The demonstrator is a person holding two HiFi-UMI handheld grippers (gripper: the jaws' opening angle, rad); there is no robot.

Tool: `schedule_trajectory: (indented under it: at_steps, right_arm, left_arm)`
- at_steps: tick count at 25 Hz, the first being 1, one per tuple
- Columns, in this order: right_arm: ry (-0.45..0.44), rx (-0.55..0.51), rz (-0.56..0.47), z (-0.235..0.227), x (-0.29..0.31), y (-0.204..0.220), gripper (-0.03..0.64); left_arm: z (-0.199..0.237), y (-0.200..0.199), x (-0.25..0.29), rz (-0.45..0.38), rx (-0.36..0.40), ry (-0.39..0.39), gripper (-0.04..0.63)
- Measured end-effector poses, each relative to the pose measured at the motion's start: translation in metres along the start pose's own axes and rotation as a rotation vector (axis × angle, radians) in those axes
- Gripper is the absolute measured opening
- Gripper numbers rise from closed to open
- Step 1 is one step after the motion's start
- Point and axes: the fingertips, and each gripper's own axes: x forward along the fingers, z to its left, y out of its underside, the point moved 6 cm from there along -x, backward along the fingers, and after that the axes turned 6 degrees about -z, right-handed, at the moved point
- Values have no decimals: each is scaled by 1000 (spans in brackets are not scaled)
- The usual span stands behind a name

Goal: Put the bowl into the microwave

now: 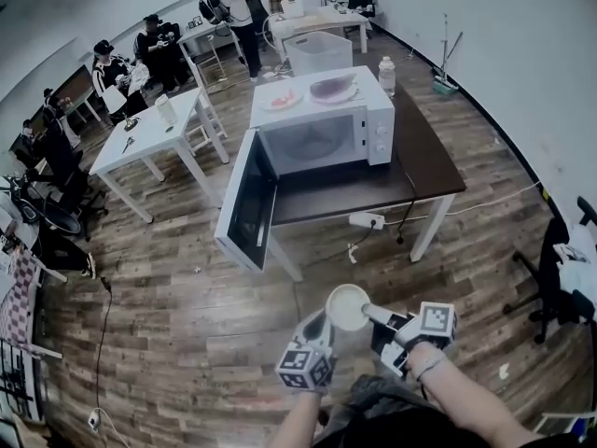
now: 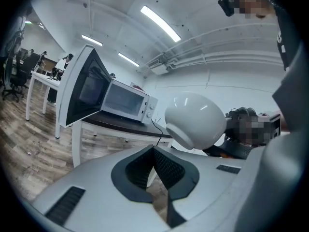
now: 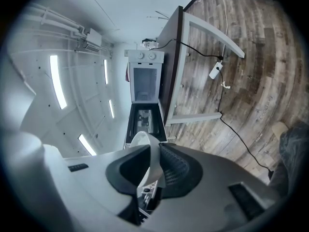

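The person stands back from the dark table (image 1: 431, 161), with both grippers held out low over the wood floor (image 1: 187, 315). The right gripper (image 3: 152, 154) pinches the white bowl (image 1: 347, 306) by its rim. In the right gripper view the bowl's thin white wall runs up between the two dark pads, which press on it from either side. The bowl hangs in the air, mouth up, in front of the table and well apart from it. The left gripper (image 2: 153, 151) is just beside the bowl on its left, jaws pressed together at the tips with nothing between them. In the left gripper view the bowl's rounded underside shows above and to the right of those tips. The microwave (image 1: 322, 124) sits on the table, its door (image 1: 244, 203) swung wide open to the person's left and its cavity facing the person. Plates (image 1: 333, 91) lie on top of it, and a bottle (image 1: 387, 75) stands on the table to its right, near the far edge
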Motion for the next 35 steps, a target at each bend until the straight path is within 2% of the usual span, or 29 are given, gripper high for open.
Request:
schedule_trajectory:
  at_steps: [9, 23, 35]
  right_arm:
    - [1, 13, 6, 1, 26, -37, 64]
    - [9, 30, 20, -1, 53, -69, 64]
    - [17, 22, 4, 3, 91, -103, 64]
  left_arm:
    - [6, -10, 49, -10, -7, 2, 2]
    - [20, -21, 85, -30, -13, -23, 2]
    - [44, -32, 131, -17, -2, 10, 2]
